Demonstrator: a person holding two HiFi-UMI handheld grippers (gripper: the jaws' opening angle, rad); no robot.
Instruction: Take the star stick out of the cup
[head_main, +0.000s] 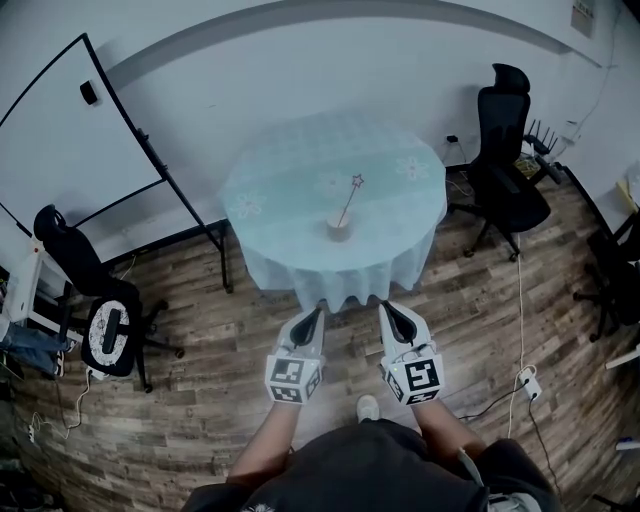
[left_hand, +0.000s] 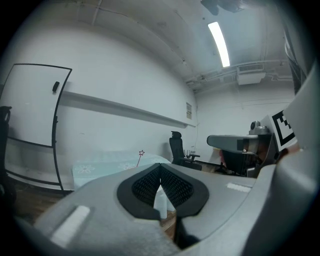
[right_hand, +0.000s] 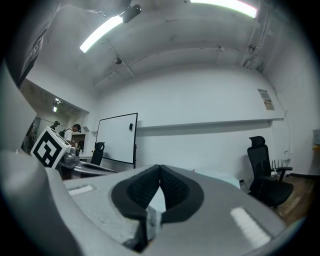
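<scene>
A small cup (head_main: 340, 229) stands on the round table with a pale blue cloth (head_main: 290, 170), well ahead of me. The star stick (head_main: 351, 200) leans out of the cup, its star on top; in the left gripper view the star stick (left_hand: 140, 156) shows above the far table (left_hand: 100, 167). My left gripper (head_main: 317, 313) and right gripper (head_main: 387, 308) hang side by side over the wooden floor, short of the table's near edge. Both are shut with nothing in them. Along the jaws, the left gripper (left_hand: 160, 169) and right gripper (right_hand: 160, 171) have their pads touching.
A whiteboard on a stand (head_main: 70, 130) stands left of the table. One black office chair (head_main: 510, 150) is at the right, another black chair (head_main: 100, 310) at the left. A power strip and cables (head_main: 527, 382) lie on the floor at right.
</scene>
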